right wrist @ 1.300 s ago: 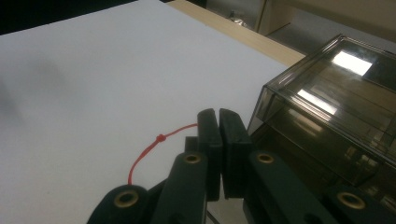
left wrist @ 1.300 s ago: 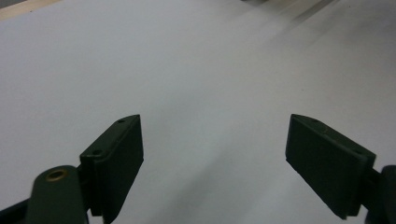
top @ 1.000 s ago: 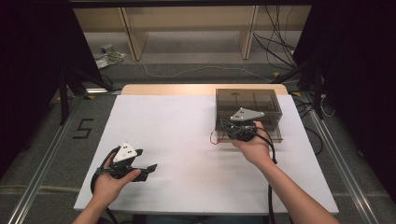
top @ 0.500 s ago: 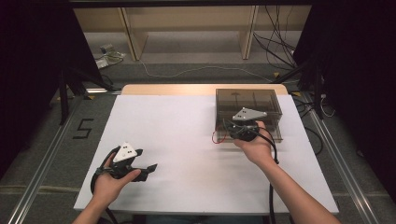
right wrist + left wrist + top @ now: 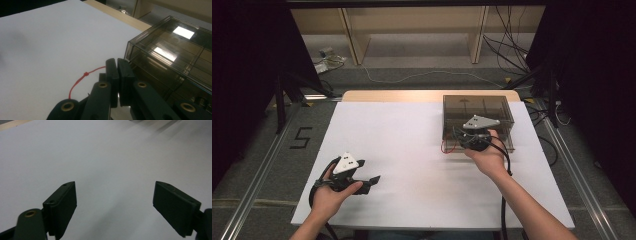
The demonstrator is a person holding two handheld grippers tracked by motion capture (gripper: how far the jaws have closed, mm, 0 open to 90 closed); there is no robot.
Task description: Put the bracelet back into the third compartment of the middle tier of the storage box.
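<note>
A smoky see-through lidded box (image 5: pixel 479 106) stands on the white table (image 5: pixel 412 150) at the right; the right gripper view has it close on the right (image 5: pixel 172 50). At its front left corner my right gripper (image 5: pixel 458 136) is shut (image 5: pixel 117 62). A thin red cord (image 5: pixel 80 79) with a small knot runs out of its jaws and loops over the table to the left (image 5: pixel 443 147). Near the front left of the table my left gripper (image 5: pixel 370 180) is held open, and bare white table lies between its fingers (image 5: pixel 113 200).
The table's wooden far edge (image 5: pixel 427 95) shows past the white sheet. Beyond it on the floor are wooden shelf legs (image 5: pixel 357 40) and loose cables (image 5: pixel 512 55). Metal rails (image 5: pixel 257 170) run along both sides of the table.
</note>
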